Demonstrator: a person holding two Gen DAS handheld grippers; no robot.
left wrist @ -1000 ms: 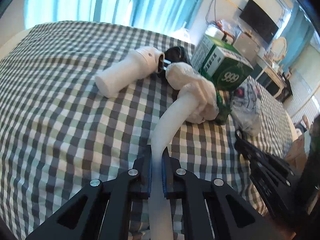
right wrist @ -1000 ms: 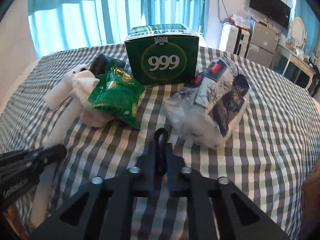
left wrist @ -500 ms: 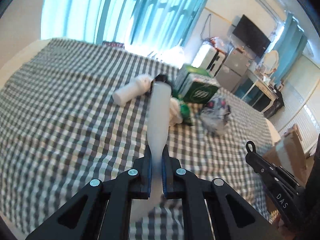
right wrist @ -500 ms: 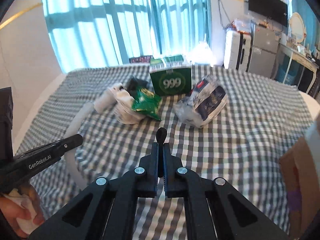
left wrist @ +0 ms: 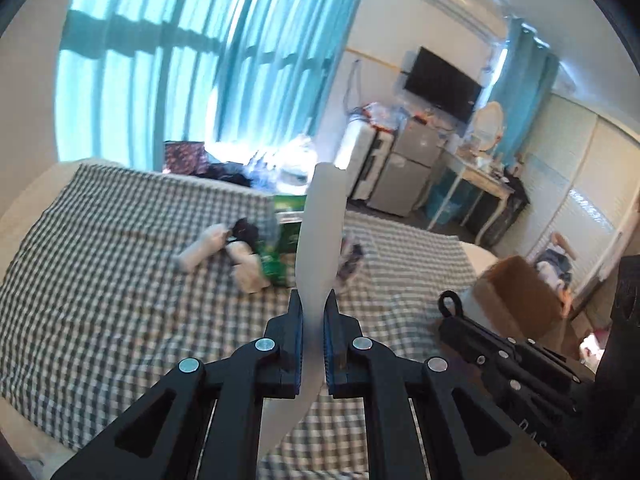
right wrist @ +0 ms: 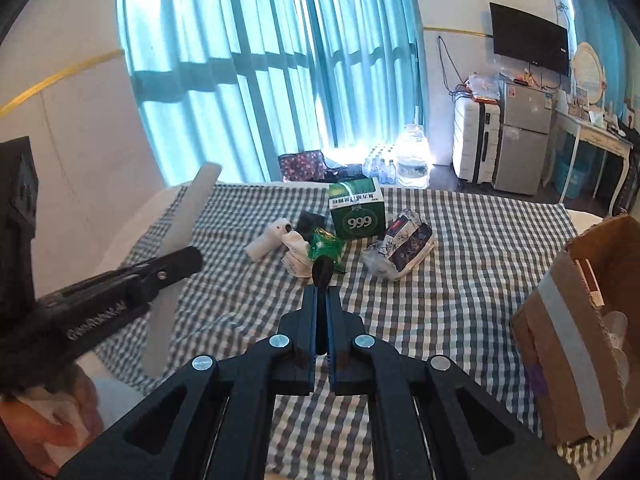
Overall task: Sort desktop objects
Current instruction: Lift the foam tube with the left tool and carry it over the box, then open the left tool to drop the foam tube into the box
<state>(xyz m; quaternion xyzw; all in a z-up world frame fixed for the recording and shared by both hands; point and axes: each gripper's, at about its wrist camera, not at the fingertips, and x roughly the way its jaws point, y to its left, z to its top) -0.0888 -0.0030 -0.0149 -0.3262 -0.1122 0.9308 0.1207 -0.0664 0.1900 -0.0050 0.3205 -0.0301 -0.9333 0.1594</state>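
The left tool [left wrist: 311,304] is clamped on a long white strip [left wrist: 320,240], lifted clear above the checked bed [right wrist: 460,280]. The right tool [right wrist: 321,292] is pinched together on a small black looped piece [right wrist: 322,270]. A green 999 box [right wrist: 358,212], white tube [right wrist: 266,240] and printed packet [right wrist: 402,246] cluster mid-bed (wide bare cloth around them). A cardboard box [right wrist: 576,320] stands at the bed's right edge.

Carton [right wrist: 357,210] behind pouch [right wrist: 325,247], packet [right wrist: 401,249] right, on bedspread [right wrist: 480,264]
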